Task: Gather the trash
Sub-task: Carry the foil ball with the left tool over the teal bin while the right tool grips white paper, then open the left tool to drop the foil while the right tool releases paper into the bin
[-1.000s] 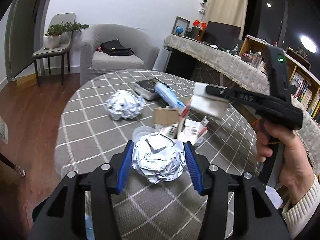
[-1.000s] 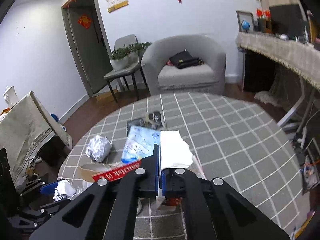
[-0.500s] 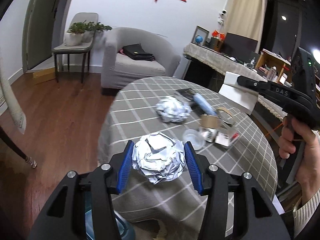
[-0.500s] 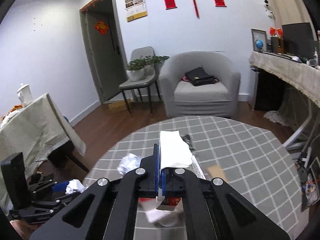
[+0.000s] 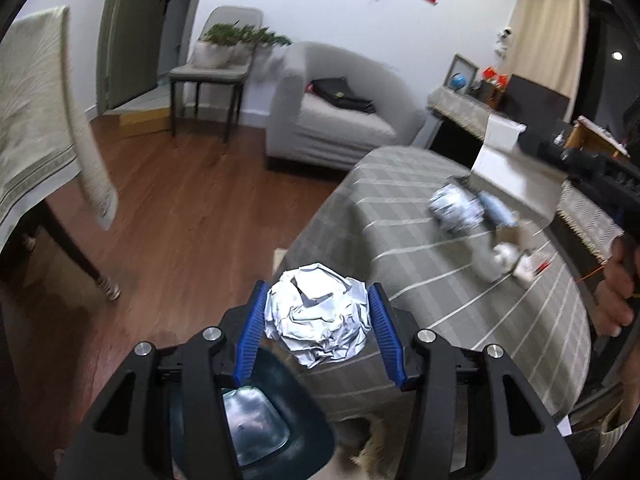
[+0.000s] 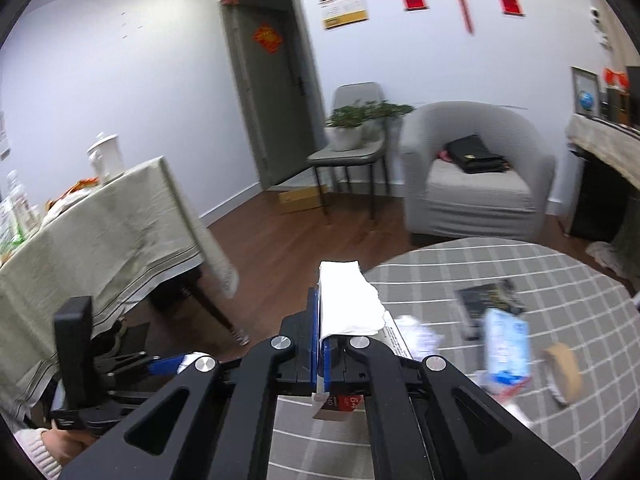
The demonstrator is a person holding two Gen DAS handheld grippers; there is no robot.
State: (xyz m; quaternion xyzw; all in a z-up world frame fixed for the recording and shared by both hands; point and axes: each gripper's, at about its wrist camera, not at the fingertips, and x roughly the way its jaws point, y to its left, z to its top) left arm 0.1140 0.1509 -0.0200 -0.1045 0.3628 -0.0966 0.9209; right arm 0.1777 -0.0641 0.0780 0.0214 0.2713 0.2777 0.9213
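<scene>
Both pairs of tongs have swung off toward nine o'clock since a second ago, and the round tabletop (image 5: 420,248) that filled the left wrist view now sits out at three o'clock, with wooden floor (image 5: 172,224) opening up beneath. The left tongs (image 5: 318,320) grip a crumpled paper ball (image 5: 316,316), blue pads (image 5: 252,324) pressed against both its sides, just as they did a second back. Right below the ball, at six o'clock in the left view, a dark bin with a clear liner (image 5: 256,428) peeks between the tong arms. Over on the right wrist camera, the right tongs (image 6: 320,344) are clamped shut on a white folded tissue (image 6: 348,304), which stands up out of the pads, with a red-and-white scrap (image 6: 340,402) hanging under them. In the left view that same tissue shows at two o'clock, held out above the tabletop. Left behind on the grey checked cloth: a second paper ball (image 5: 454,206), a blue-and-white packet (image 6: 506,344), a dark booklet (image 6: 488,302), a cardboard tape roll (image 6: 564,372), all blurred. A hand (image 5: 616,296) grips the right handle at three o'clock. Beyond, a grey armchair (image 6: 476,172) carries a black bag (image 6: 476,156).
</scene>
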